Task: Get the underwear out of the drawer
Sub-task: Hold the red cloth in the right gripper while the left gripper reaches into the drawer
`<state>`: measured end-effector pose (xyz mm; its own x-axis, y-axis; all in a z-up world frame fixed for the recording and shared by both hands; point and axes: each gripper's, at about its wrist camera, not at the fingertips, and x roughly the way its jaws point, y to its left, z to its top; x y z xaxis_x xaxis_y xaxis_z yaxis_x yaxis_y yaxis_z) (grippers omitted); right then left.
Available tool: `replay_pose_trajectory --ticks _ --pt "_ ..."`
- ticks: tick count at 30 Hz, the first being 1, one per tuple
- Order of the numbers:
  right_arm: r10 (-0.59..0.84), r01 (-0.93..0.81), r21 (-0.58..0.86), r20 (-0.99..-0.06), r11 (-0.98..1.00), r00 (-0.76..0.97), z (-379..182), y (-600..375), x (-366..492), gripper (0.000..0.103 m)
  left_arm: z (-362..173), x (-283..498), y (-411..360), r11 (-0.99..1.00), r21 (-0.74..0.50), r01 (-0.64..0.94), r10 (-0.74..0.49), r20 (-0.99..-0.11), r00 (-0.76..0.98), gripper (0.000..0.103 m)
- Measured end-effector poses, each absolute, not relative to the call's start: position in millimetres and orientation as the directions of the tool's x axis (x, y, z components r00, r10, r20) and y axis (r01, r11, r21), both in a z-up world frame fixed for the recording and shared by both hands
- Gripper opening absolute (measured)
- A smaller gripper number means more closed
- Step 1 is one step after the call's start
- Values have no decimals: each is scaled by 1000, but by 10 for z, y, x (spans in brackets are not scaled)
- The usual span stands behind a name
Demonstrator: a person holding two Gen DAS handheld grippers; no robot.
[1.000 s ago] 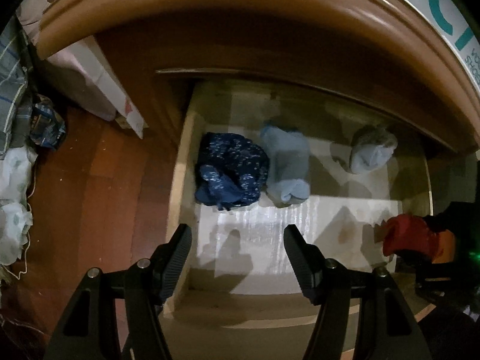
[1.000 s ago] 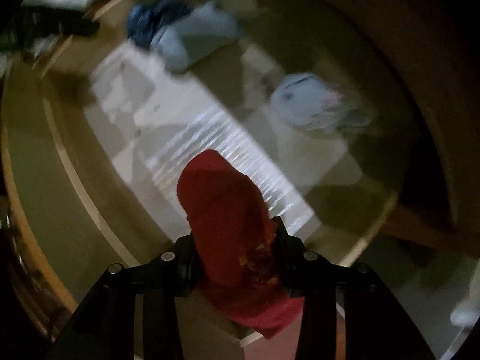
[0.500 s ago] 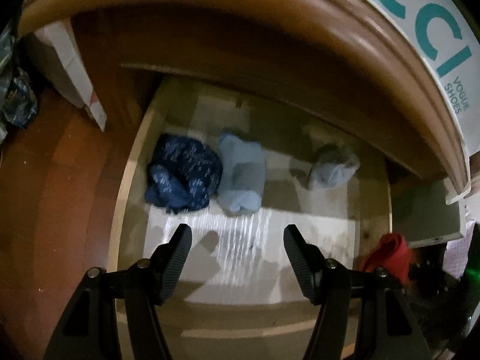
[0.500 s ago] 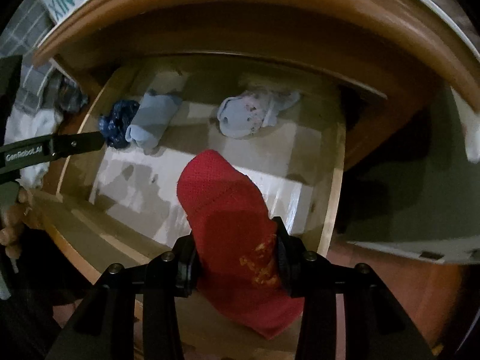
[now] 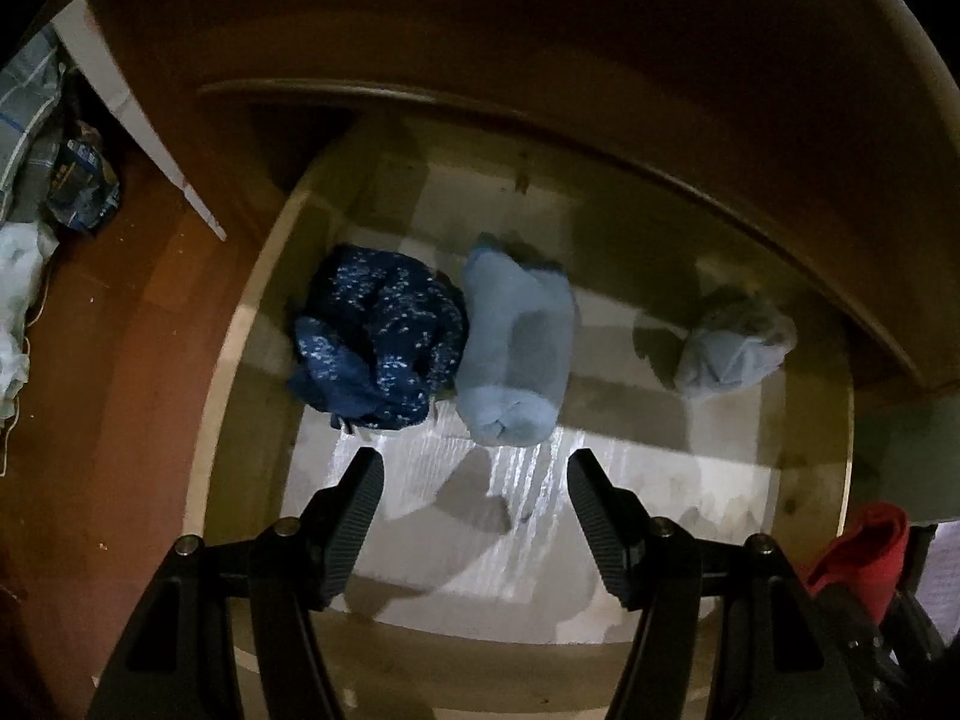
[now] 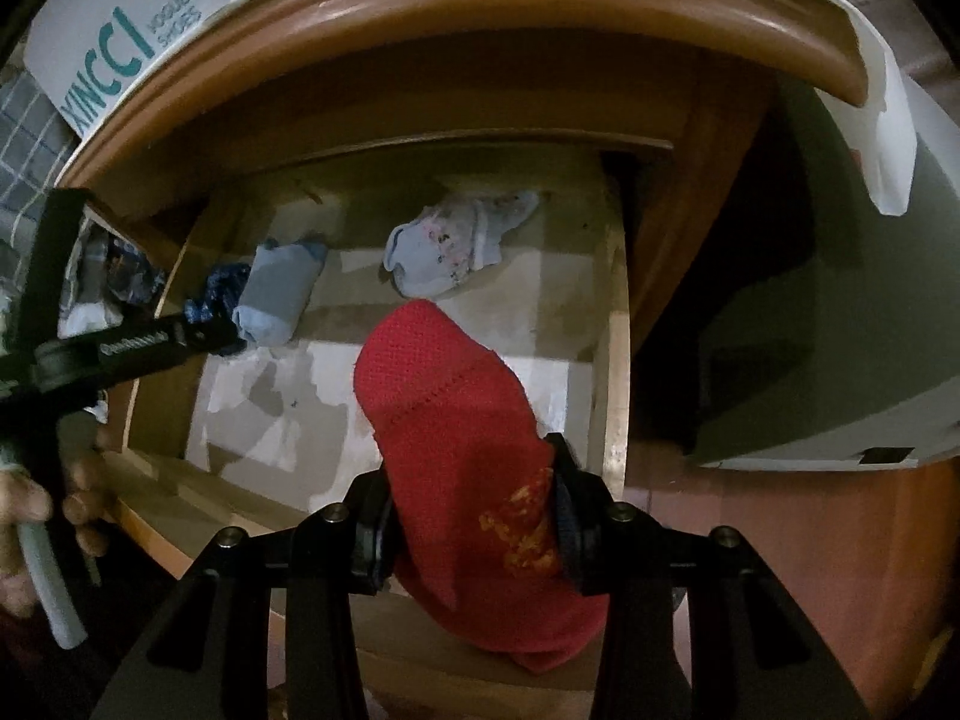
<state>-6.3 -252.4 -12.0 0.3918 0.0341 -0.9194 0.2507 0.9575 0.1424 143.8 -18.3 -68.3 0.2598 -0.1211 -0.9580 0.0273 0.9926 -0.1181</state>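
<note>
Underwear, red [image 6: 456, 438], is pinched in the right gripper [image 6: 471, 516] (firmly, mid-roll); lift it clear. Left gripper [image 5: 474, 480] hangs wide, empty; the pale roll [image 5: 513, 339] just ahead suits next.

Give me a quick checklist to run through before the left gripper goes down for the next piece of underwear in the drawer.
1. Left gripper open with nothing between the fingers: ok.
2. Light blue roll lies just ahead of the left gripper: ok.
3. Dark blue speckled piece clear of the light blue roll: not ok, they touch, so it may get snagged.
4. Right gripper shut firmly on the red underwear: ok.
5. Red underwear clear of the drawer: cannot tell.
6. Pale patterned piece lies apart, out of the way: ok.
</note>
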Motion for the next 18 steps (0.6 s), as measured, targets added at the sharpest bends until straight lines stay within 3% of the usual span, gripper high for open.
replay_pose_trajectory --ticks 8,18 --pt "47 294 179 -912 939 407 -119 -2621 -63 39 -764 1449 -161 973 -188 -132 -157 -964 216 65" --pt "20 309 159 -913 938 407 -109 -2593 -68 39 -820 1406 -200 939 -168 -300 -104 -970 219 65"
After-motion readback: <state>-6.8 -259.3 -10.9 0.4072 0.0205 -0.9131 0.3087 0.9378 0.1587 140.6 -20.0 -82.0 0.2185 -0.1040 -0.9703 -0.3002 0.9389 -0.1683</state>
